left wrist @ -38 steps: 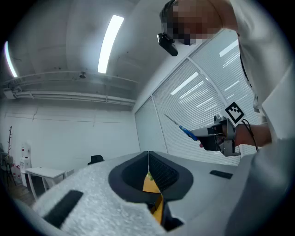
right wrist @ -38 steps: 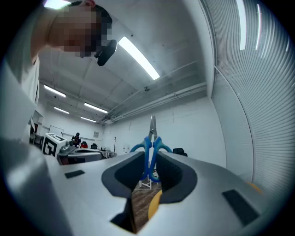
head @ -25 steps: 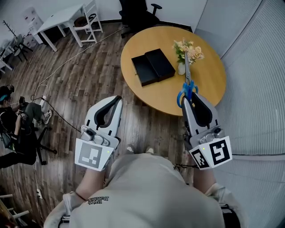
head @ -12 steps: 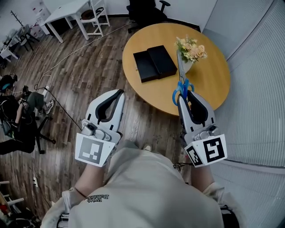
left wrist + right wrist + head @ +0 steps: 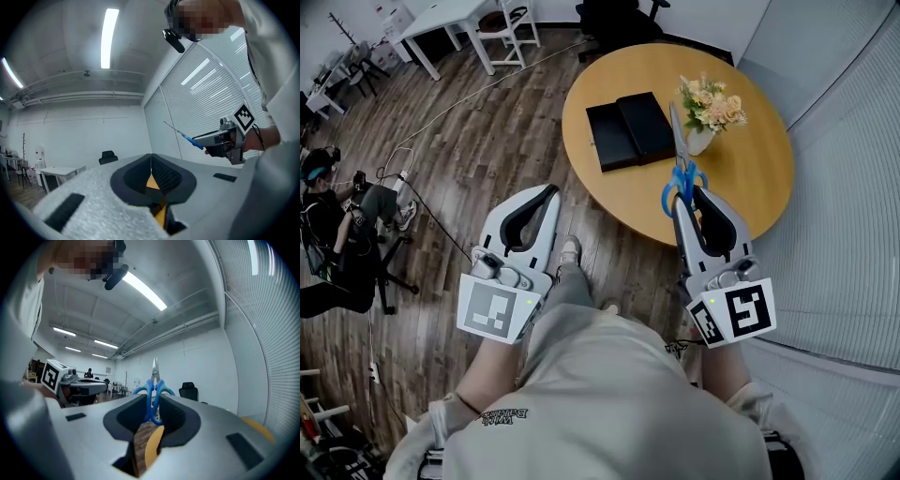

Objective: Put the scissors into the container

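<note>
Between the fingers of the right gripper (image 5: 685,194): scissors (image 5: 679,145), clamped.
Blades jut beyond the fingertips; the left gripper (image 5: 549,192) is closed, empty.

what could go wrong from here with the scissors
1. The right gripper pinches the scissors only by the blue handles, blades sticking far forward, so they might swivel or slip out.
2. The flower vase stands near the black box on the table; the long blades could knock it on the way in.
</note>
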`<state>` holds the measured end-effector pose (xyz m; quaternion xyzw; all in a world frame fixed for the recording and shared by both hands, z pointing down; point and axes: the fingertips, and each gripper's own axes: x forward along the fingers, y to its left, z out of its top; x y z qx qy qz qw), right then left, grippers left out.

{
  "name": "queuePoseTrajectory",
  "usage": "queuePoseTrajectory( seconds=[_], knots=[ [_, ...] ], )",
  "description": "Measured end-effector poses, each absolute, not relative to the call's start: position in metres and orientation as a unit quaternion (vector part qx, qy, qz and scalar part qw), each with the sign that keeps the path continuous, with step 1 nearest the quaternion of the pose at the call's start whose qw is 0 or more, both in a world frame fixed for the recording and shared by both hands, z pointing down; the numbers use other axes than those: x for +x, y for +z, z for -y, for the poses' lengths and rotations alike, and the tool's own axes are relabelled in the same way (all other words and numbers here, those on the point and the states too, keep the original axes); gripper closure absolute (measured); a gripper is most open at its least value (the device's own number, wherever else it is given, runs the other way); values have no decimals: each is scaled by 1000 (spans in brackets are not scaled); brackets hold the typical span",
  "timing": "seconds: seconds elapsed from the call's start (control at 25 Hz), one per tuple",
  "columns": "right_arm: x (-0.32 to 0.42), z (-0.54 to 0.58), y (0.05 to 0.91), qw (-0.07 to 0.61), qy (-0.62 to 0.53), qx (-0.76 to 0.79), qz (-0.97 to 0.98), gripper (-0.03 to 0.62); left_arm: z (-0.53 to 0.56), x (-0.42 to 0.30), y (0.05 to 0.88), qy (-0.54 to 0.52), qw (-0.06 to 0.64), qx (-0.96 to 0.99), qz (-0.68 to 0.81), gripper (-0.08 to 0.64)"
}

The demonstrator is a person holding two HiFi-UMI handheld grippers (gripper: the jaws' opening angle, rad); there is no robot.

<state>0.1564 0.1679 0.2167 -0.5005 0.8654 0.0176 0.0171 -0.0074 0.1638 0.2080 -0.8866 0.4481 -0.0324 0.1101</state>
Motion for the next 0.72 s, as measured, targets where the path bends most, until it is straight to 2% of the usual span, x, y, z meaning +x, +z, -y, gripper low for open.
queuePoseTrajectory(
  seconds=[0.36, 0.72],
  knots=[
    [153, -110, 241, -6, 4, -523, -853, 499, -102, -8, 237, -39, 74, -898, -432, 537],
    [136, -30, 267, -48, 2, -546, -836, 499, -12, -25, 257, -31, 67, -909, -411, 537]
  ],
)
